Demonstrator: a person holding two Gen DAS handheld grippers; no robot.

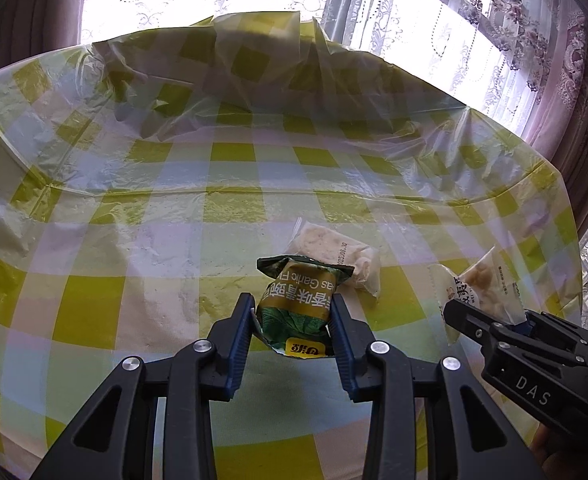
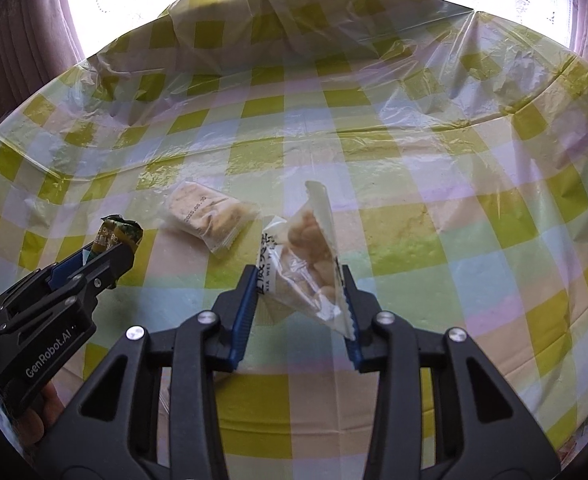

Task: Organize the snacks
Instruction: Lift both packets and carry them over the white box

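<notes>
My left gripper (image 1: pixel 292 300) is shut on a green garlic-flavour snack packet (image 1: pixel 301 280), its blue pads pressing both sides. In the right wrist view that gripper (image 2: pixel 114 256) and the green packet (image 2: pixel 120 232) show at the left. My right gripper (image 2: pixel 297 272) is shut on a clear packet of pale nuts (image 2: pixel 309 256), which stands tilted between the pads, just above the cloth. The left wrist view shows the right gripper (image 1: pixel 489 316) and its clear packet (image 1: pixel 481 284) at the right. A third clear packet of pale biscuit (image 2: pixel 210 216) lies flat on the table between both grippers.
A yellow-green checked plastic cloth (image 2: pixel 413 200) covers the table, crumpled and raised along the far edge (image 1: pixel 262 52). Lace curtains and bright windows (image 1: pixel 473 20) stand behind. A hand (image 2: pixel 42 404) holds the left gripper's handle at the lower left.
</notes>
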